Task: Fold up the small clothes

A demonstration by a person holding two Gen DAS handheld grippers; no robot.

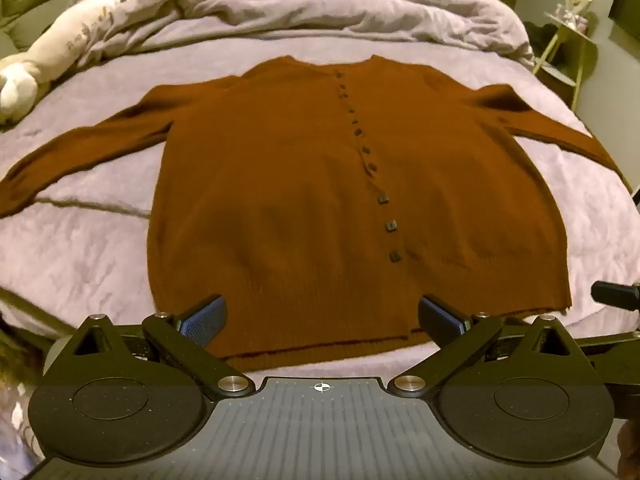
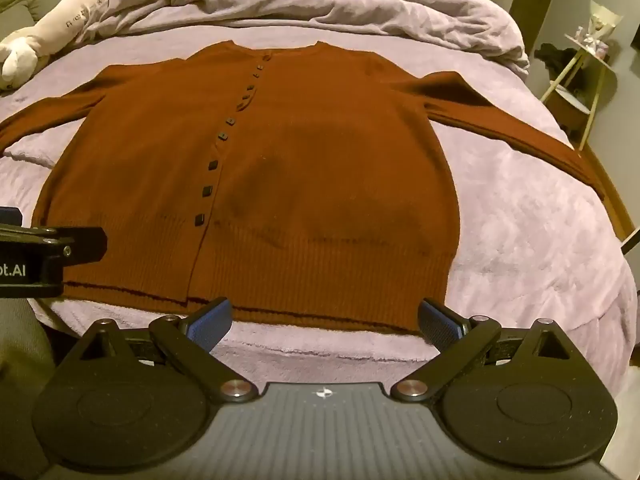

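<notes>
Lying flat ahead of both grippers, a brown cardigan (image 1: 320,200) covers the bed (image 1: 80,248); left gripper (image 1: 322,316) and right gripper (image 2: 324,320) gape wide, empty.

A home bedroom: a bed (image 1: 100,248) with a rumpled duvet (image 1: 320,4), a soft toy (image 1: 60,44), and a side table (image 1: 572,52) nearby.

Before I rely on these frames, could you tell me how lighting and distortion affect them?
Left wrist view: dim warm light, fisheye bends the bed, cardigan slightly soft. Right wrist view: same bowing, and a dark shadow patch on the cardigan.
</notes>
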